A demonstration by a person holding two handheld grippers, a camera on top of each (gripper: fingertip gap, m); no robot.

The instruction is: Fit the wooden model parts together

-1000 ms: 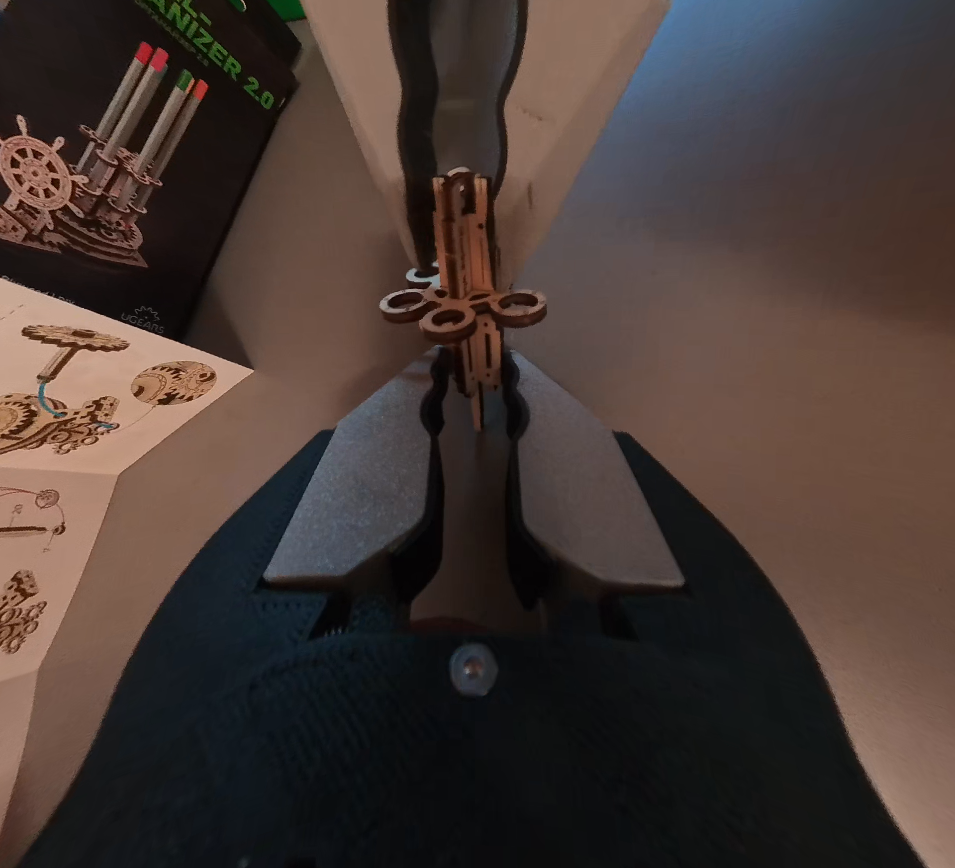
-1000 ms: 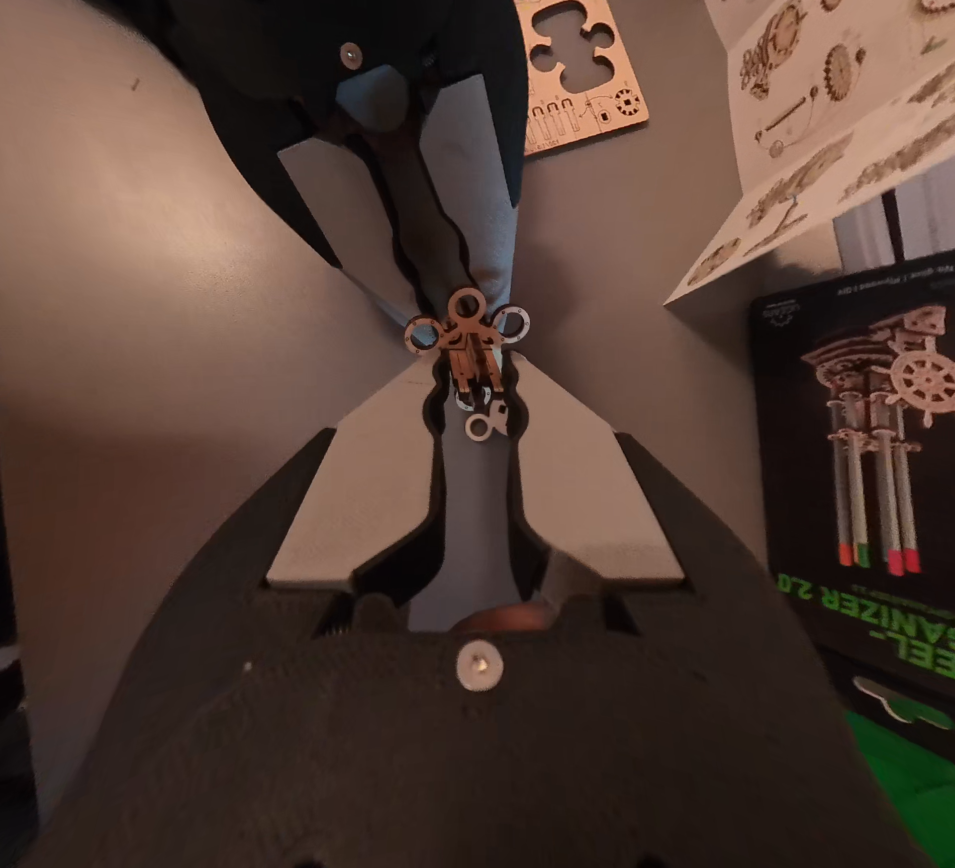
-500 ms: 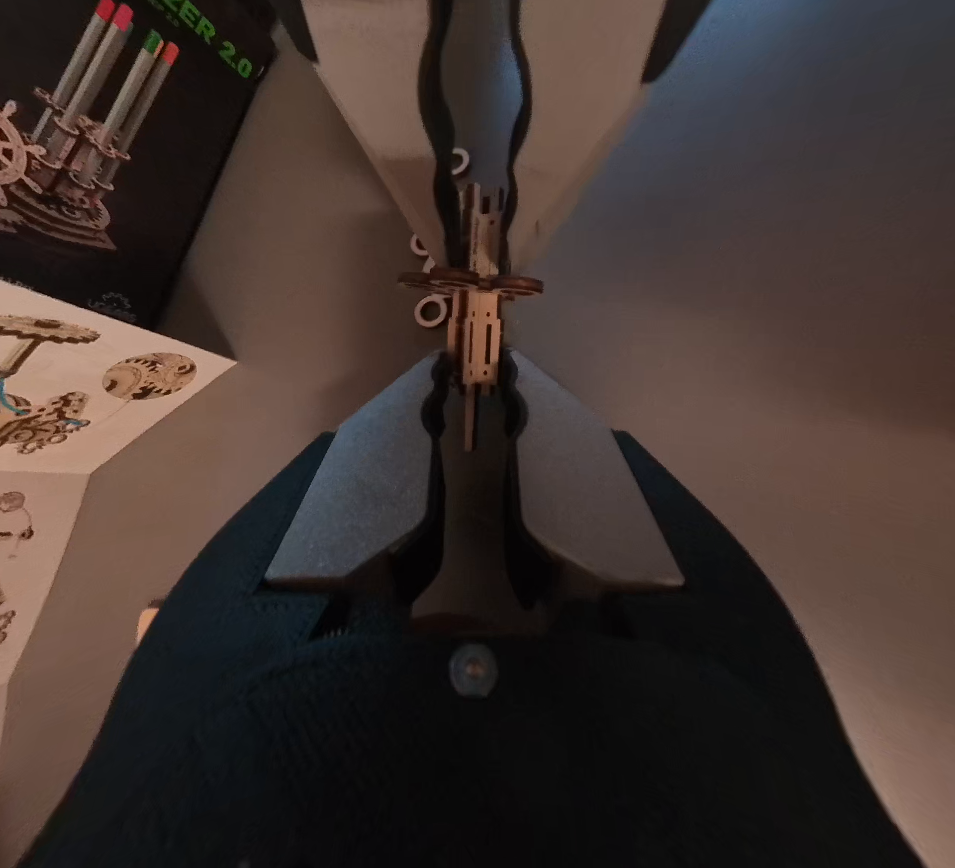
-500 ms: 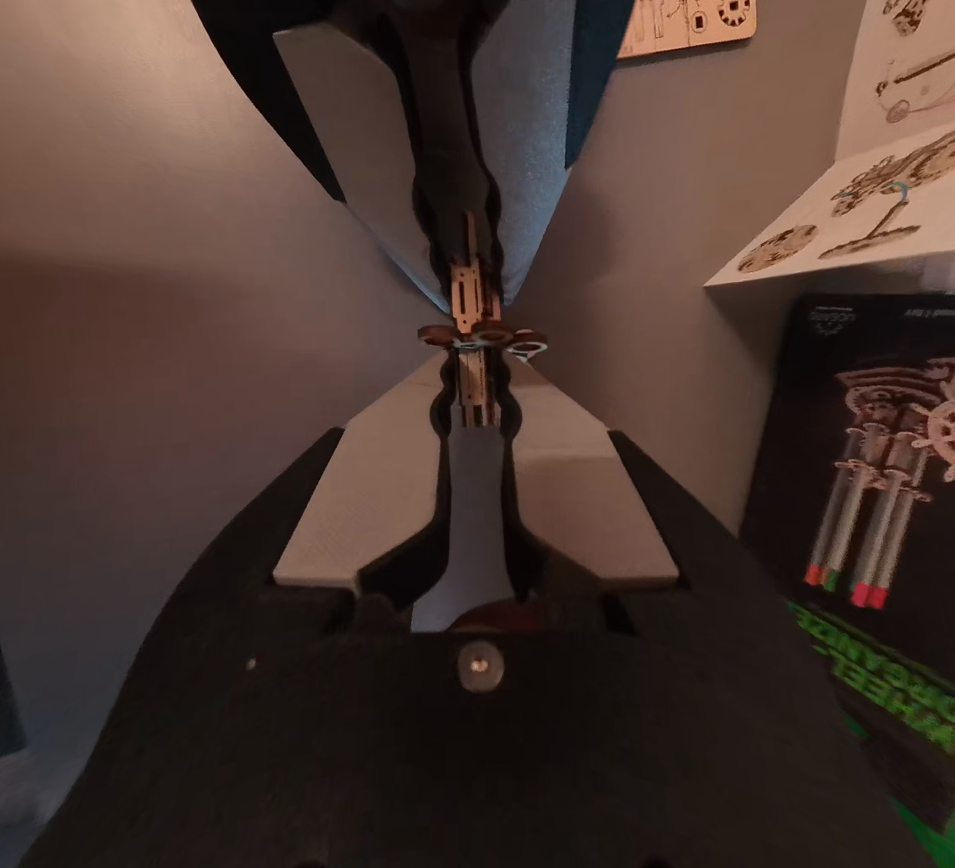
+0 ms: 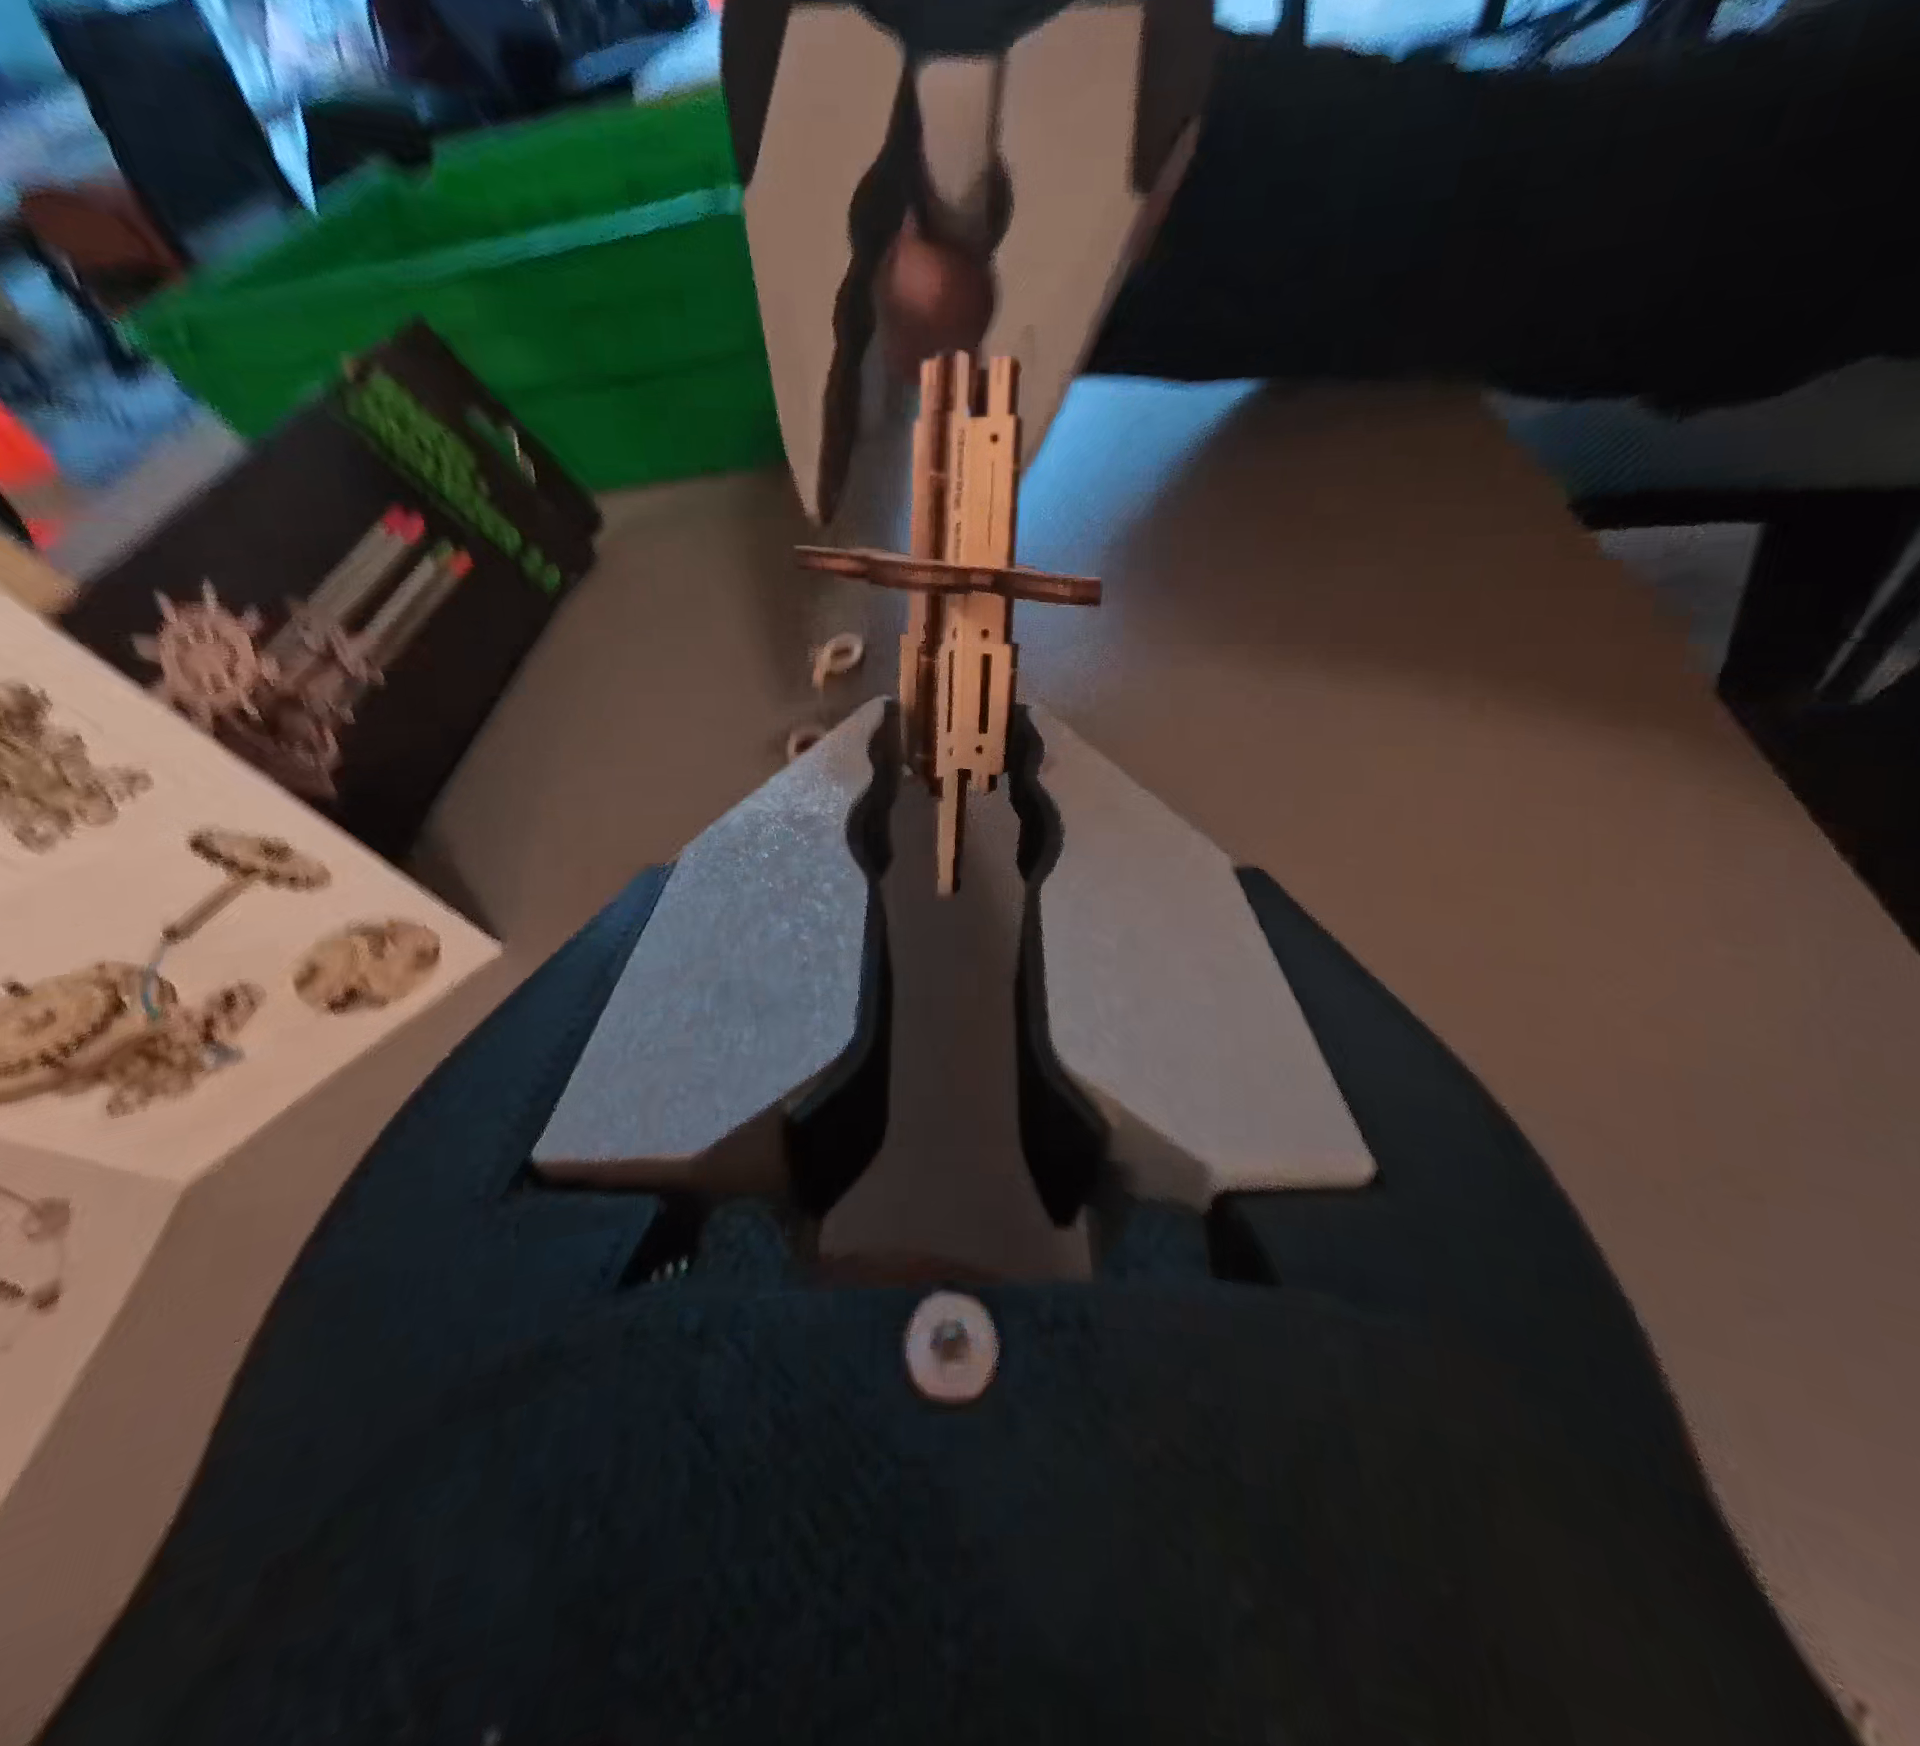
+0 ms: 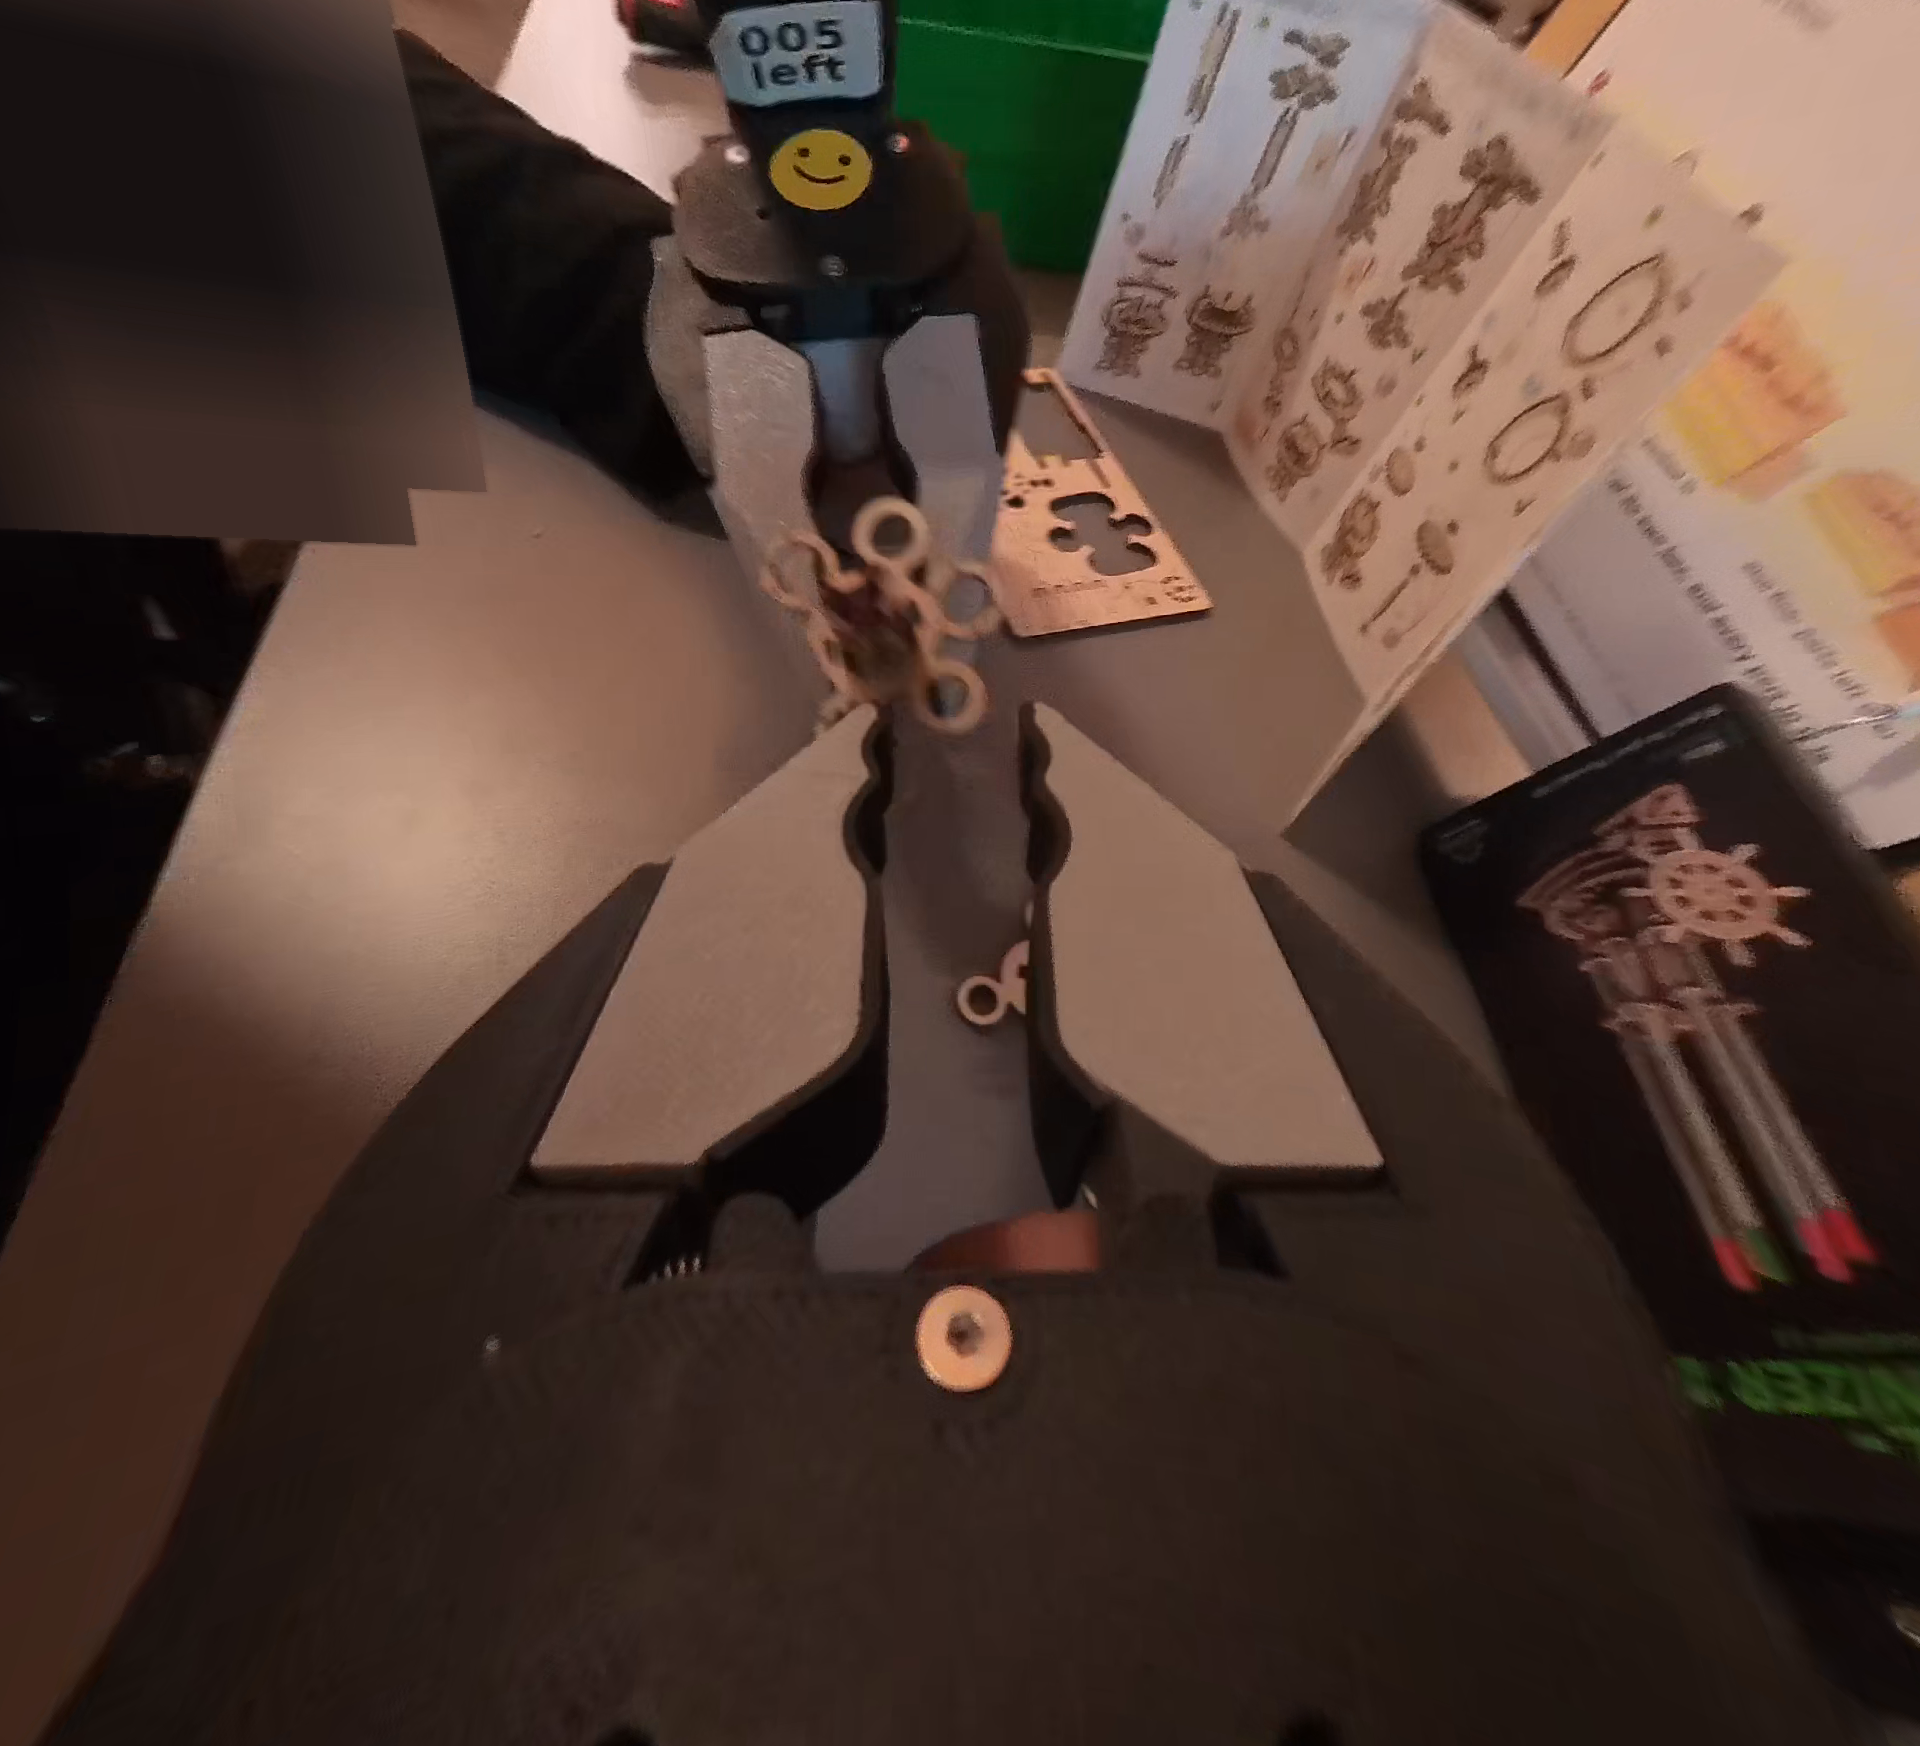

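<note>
Plywood, thin and laser-cut, is making up the wooden model assembly [image 5: 961, 616]: a slotted upright post with a flat ring-lobed plate [image 5: 948, 576] sitting across it like a collar. The left gripper [image 5: 954, 740] is clamping the lower end of the post between its tips, with the post's narrow tongue hanging down into the gap between the matte grey fingers [image 5: 748, 979], whose inner edges are wavy and black. The right gripper [image 6: 951, 740], seen from its own camera, is showing a clear gap between its tips and is gripping nothing; the assembly [image 6: 883, 616] is sitting just beyond them (whether the tips are touching it I cannot tell).

A green bin [image 5: 499, 314] is standing at the back of the grey tabletop [image 5: 1403, 761]; its contents are not visible. A black kit box [image 6: 1704, 1031] printed with a ship's-wheel model is lying on the tabletop, and a folded instruction sheet [image 6: 1382, 325] is standing upright like a screen. A flat plywood sheet [image 6: 1091, 543] with punched-out holes is lying behind the left gripper. A small loose wooden ring piece [image 6: 987, 995] is lying on the tabletop, showing between the right fingers. Two more small rings [image 5: 836, 657] are lying on the tabletop beside the post.
</note>
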